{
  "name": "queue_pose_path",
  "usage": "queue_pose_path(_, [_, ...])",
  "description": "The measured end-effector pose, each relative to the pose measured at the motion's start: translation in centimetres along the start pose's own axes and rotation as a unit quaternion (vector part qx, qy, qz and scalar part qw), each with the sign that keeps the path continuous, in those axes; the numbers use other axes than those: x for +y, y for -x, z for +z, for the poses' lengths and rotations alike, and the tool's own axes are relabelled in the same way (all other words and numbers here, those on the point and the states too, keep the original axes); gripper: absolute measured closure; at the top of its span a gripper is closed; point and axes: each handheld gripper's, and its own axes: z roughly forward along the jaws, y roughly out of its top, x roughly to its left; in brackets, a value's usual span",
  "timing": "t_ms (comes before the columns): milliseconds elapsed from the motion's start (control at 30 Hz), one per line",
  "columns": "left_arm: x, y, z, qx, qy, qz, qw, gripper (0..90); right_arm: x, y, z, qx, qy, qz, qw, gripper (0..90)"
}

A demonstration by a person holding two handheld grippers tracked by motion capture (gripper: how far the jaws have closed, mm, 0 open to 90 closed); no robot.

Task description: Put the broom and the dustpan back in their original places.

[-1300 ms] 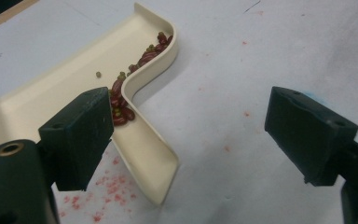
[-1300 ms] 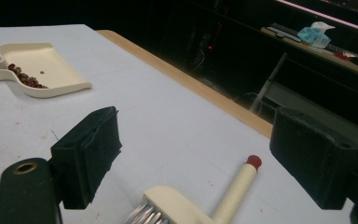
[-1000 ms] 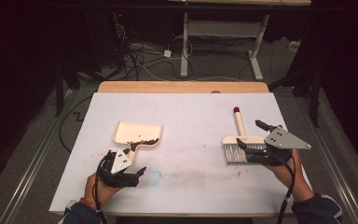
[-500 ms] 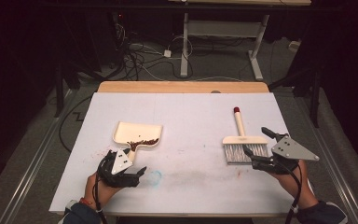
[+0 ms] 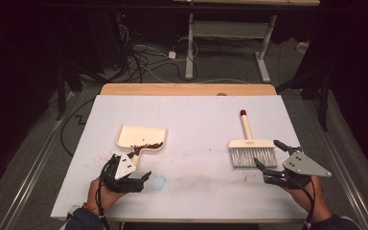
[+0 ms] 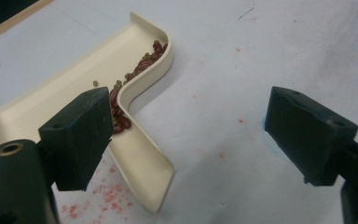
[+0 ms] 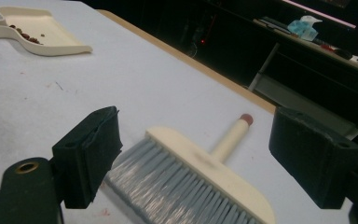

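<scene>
**benchrat:** Cream plastic dustpan is sitting on the left half of the white table with a little heap of red beans against its back wall near the handle. We've got our left gripper hovering just beside that handle with its jaws spread wide, nothing between them. A few red smears are on the table next to it.

**sweepy_k:** Same on our right side. Right gripper is gaping, nothing held, just beside the brush. That one lies flat, grey bristles pointing toward us, red-tipped handle pointing away.

**benchrat:** So what bites us from here? My guess: if we grab the pan by the handle and tip it at all, the beans roll out the open front. They're loose.

**sweepy_k:** Yep. And from our left gripper view one jaw sits right over the handle, so a sloppy close could shove the pan sideways instead of pinching it. On the right, a jaw might clip the bristles and drag the brush across the table.
</scene>
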Motion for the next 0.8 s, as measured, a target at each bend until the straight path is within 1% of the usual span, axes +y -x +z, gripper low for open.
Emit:
queue_pose_path(167, [0.1, 0.1, 0.1, -0.001, 0.002, -0.001, 1.0000, 15.2, -1.0, -0.2, -0.4, 0.002, -0.011, -0.003, 0.9999, 17.3])
queue_pose_path(300, [0.1, 0.2, 0.1, -0.001, 0.001, 0.002, 1.0000, 15.2, -1.9, -0.4, -0.7, 0.004, -0.015, 0.003, 0.9999, 17.6])
queue_pose_path(367, [0.0, 0.2, 0.1, -0.001, 0.001, 0.003, 1.0000, 15.2, -2.4, -0.5, -0.8, 0.011, -0.017, 0.008, 0.9998, 17.6])
queue_pose_path(467, [-0.1, 0.3, -0.1, -0.001, 0.002, 0.000, 1.0000, 15.2, -3.2, -0.9, -0.8, 0.019, -0.023, 0.012, 0.9995, 18.0])
queue_pose_path(533, [-0.2, 0.3, -0.2, -0.001, 0.002, -0.001, 1.0000, 15.2, -3.6, -1.3, -0.6, 0.026, -0.037, 0.007, 0.9989, 17.8])
queue_pose_path(567, [-0.2, 0.3, -0.2, 0.000, 0.003, -0.001, 1.0000, 15.2, -3.8, -1.5, -0.6, 0.032, -0.040, 0.004, 0.9987, 17.9])
queue_pose_path(633, [-0.2, 0.3, -0.2, -0.003, 0.004, 0.001, 1.0000, 15.2, -3.9, -1.7, -0.4, 0.039, -0.042, 0.004, 0.9983, 17.9])
queue_pose_path(800, [-0.4, 0.7, -0.4, -0.001, -0.001, 0.009, 1.0000, 15.2, -3.8, -1.8, -0.3, 0.046, -0.038, 0.007, 0.9982, 17.9])
